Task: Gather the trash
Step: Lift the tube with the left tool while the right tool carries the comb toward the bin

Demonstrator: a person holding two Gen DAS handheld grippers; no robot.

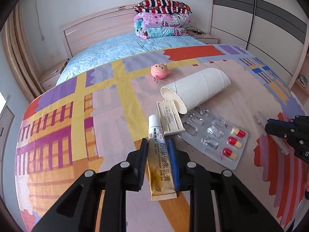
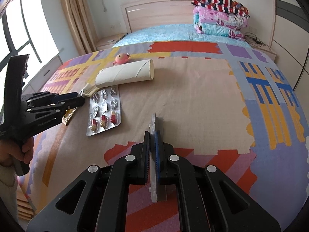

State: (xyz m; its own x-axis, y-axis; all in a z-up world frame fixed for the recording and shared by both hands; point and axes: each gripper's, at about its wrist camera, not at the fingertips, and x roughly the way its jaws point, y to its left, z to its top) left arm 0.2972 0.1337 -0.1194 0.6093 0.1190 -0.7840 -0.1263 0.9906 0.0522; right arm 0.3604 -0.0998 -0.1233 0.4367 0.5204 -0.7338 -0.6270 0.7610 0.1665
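Gripping the ointment tube (image 1: pixel 161 158) lengthwise between my left gripper (image 1: pixel 158 145) pads, cap poking forward | right gripper (image 2: pixel 152 135) clamped on a flat clear strip (image 2: pixel 157 123) | beyond: blister pack (image 1: pixel 214 137), cardboard roll (image 1: pixel 199 89) on the bedspread (image 1: pixel 108 116)

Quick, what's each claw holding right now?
Left gripper: closed on the white-capped yellow ointment tube.
Right gripper: shut on a thin, flat grey plastic strip.
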